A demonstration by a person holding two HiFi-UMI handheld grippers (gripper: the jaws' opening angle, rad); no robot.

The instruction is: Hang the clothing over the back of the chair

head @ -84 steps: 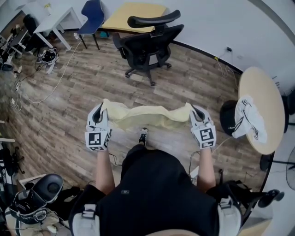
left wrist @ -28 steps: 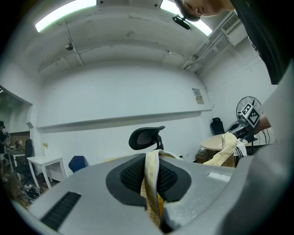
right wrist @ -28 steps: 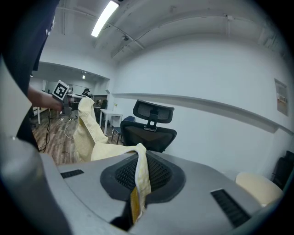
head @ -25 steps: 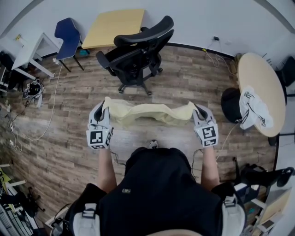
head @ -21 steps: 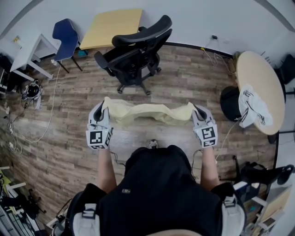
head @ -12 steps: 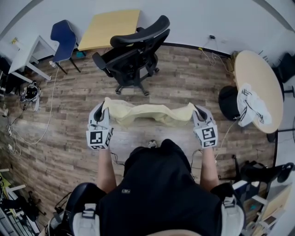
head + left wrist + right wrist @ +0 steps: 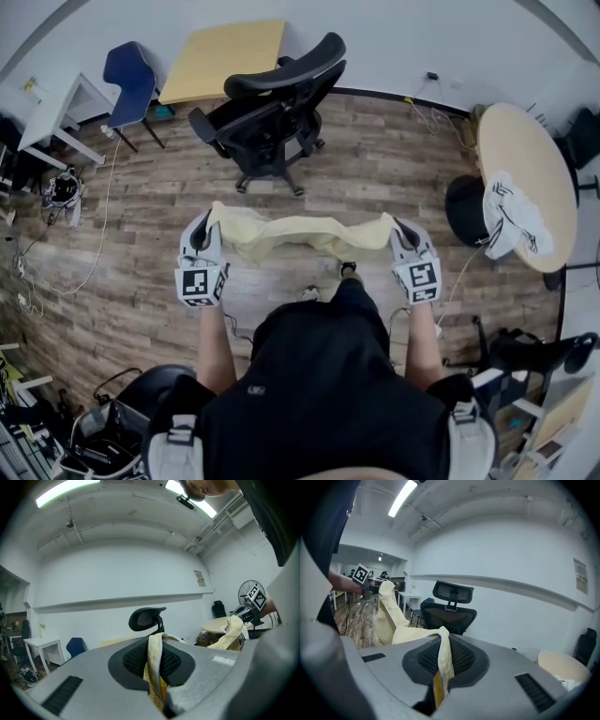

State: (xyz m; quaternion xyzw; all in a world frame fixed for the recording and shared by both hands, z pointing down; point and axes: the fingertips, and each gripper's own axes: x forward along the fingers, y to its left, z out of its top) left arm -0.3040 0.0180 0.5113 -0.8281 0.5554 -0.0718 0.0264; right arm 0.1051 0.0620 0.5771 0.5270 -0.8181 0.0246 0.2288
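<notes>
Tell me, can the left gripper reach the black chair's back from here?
Probably not yet. The left gripper, shut on the yellow garment, is apart from the black chair, with open floor between. Nothing blocks the way; the person would likely have to step closer.

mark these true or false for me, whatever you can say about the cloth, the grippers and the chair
1. The yellow garment is stretched between the left gripper and the right gripper. True.
2. The garment hangs over the black office chair. False: the chair's back is bare and it stands apart, ahead of the person.
3. The left gripper's jaws are open and empty. False: they are shut on the garment.
4. A white cloth lies on the round table. True.
</notes>
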